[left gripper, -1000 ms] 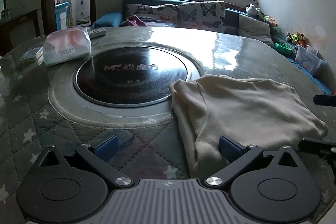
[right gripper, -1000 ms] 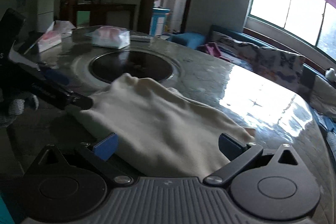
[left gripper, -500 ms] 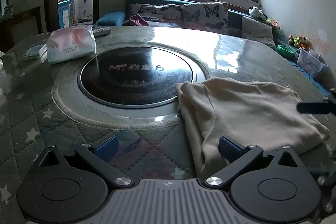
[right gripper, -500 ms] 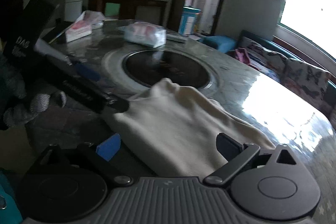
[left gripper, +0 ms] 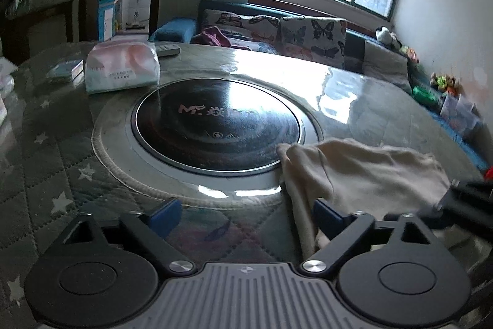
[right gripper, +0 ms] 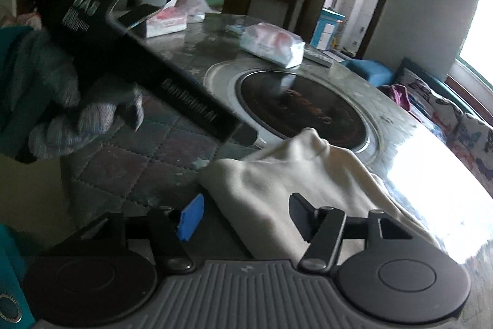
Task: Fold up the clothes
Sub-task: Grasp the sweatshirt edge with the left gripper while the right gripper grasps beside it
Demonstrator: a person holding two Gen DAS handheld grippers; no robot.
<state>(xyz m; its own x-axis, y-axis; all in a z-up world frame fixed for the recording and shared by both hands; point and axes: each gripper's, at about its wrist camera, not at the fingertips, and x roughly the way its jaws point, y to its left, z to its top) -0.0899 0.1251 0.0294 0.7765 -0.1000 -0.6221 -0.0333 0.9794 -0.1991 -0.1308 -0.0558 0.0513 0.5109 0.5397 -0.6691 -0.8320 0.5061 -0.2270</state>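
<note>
Our right gripper (right gripper: 245, 216) has just been closing on the cream cloth (right gripper: 295, 171), but its pads do not press it yet. Our left gripper (left gripper: 245, 215) closed a bit too, cloth edge between. The cloth now bunches up beside the round black plate (left gripper: 215, 125), marked "Mr.".

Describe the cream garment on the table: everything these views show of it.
The cream garment is a soft, knit-looking cloth, plain and unprinted, lying bunched and creased on the table, its far corner beside the rim of the round black plate. The right gripper has just been closing, with the near edge between its jaws. The left gripper has also been closing; its inner finger rests at the garment's side edge. No sleeves or collar can be made out.
</note>
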